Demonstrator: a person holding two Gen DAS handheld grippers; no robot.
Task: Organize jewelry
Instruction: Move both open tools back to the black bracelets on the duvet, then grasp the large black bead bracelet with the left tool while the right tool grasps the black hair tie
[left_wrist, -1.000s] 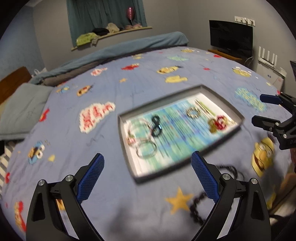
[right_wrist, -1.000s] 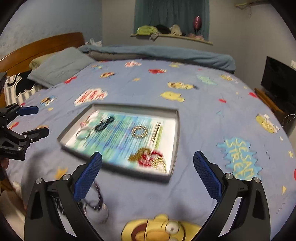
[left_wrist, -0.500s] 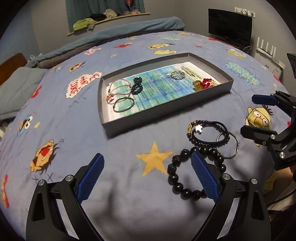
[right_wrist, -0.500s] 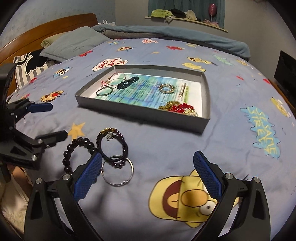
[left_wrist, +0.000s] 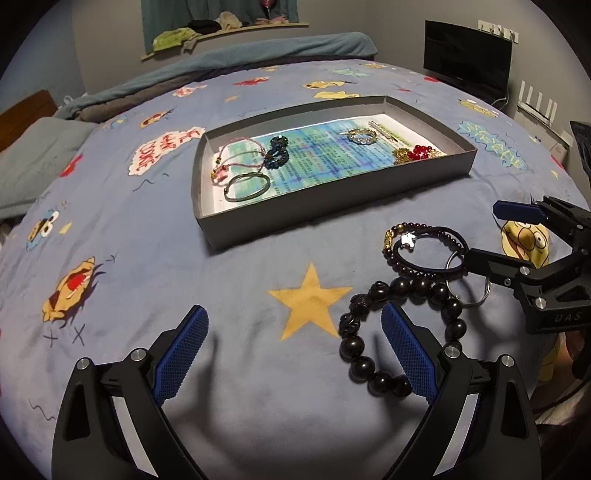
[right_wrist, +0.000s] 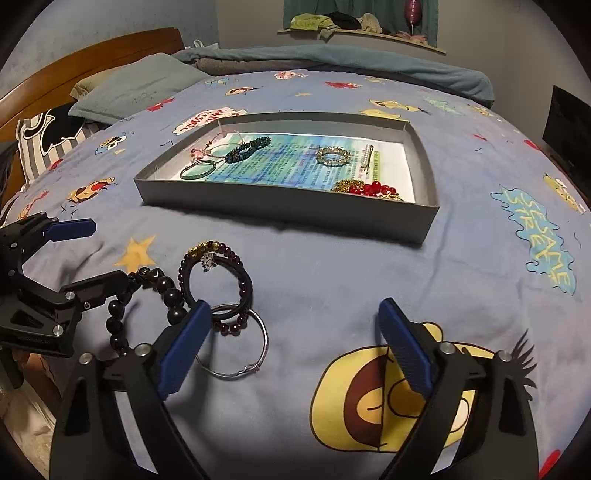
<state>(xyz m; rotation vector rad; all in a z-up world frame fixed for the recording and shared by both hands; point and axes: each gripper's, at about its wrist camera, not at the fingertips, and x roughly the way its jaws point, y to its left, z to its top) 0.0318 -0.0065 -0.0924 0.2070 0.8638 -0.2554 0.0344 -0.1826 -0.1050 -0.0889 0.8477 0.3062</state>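
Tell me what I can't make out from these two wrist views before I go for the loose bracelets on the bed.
- Silver wire ring: right view, its near-left arc sits behind the right gripper's left finger; in the left view that gripper covers part of it.
- Big black bead bracelet: left view, the left gripper's right finger hides its near beads.
- Tray: right view, the front wall blocks part of the red and gold piece.
- Printed liner text: too small.
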